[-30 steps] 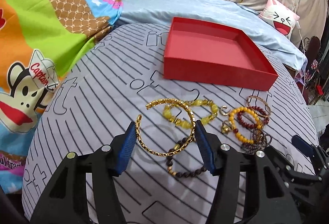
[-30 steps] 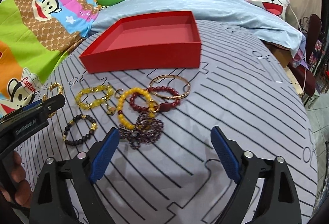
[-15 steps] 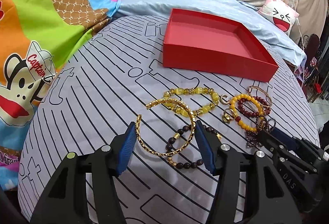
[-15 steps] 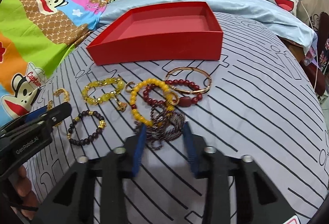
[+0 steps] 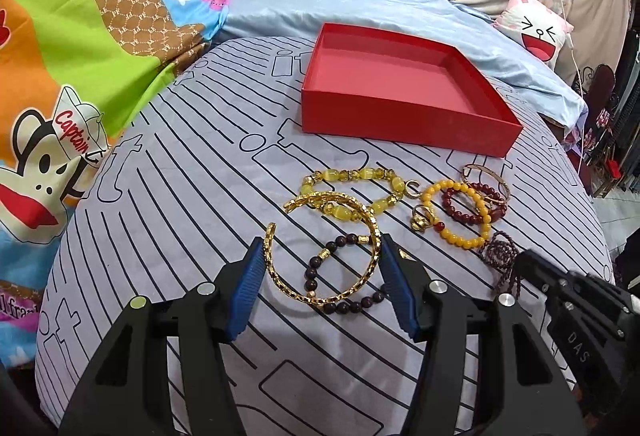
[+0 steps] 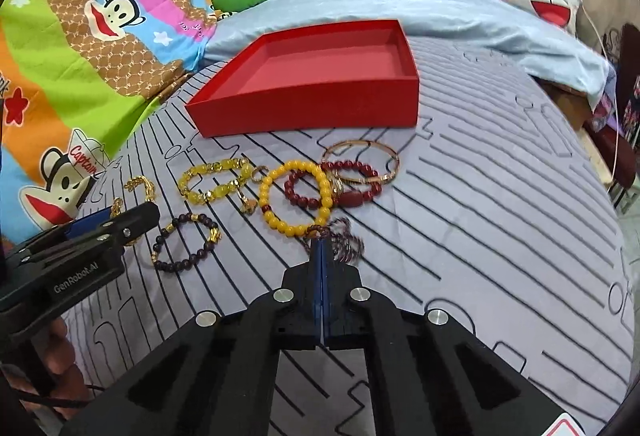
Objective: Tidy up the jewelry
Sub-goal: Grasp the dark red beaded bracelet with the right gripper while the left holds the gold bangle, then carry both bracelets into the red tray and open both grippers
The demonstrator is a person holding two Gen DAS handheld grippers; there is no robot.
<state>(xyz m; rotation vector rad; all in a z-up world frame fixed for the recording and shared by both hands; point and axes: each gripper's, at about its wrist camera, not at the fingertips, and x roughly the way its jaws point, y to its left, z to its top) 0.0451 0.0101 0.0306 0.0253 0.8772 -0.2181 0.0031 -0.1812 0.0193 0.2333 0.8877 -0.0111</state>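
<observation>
Right claw [image 6: 321, 248]: jaws shut tight, pads pressed together on a strand of the dark purple beaded string [image 6: 344, 240], which was gathered in a blurred bunch at the tips, just in front of the yellow bead bracelet [image 6: 296, 196]. The pinch was judged to have been placed on the nearest edge of the string so that it could be lifted clear of its neighbours; whether it was already off the cloth could not be told.

Left claw [image 5: 320, 276]: jaws held about half open, closed on the gold bangle [image 5: 328, 252] across its width, one blue pad against each side of the hoop. The bangle was held tilted over the dark bead bracelet [image 5: 344, 276], which lay on the cloth beneath. The wide grip was judged to suit a stiff, open-ended hoop.

Red box [image 6: 320, 92]: set open and empty on the striped cloth [image 6: 500, 216], beyond the row of jewelry, and taken as the place meant for all items.

Remaining on the cloth, none yet boxed:
- pale yellow stone bracelet [image 6: 216, 180];
- dark red bead bracelet [image 6: 340, 184], overlapped by the yellow bead bracelet;
- thin metal bangle [image 6: 360, 164], resting across the dark red one;
- small gold ring [image 6: 248, 206], between the two yellow pieces.

Obstructions: the overlapping pieces were judged liable to be dragged along with the string. The way to the box was otherwise clear. Cartoon blanket [image 6: 80, 56] and blue sheet [image 6: 440, 8] lay at the edges.
</observation>
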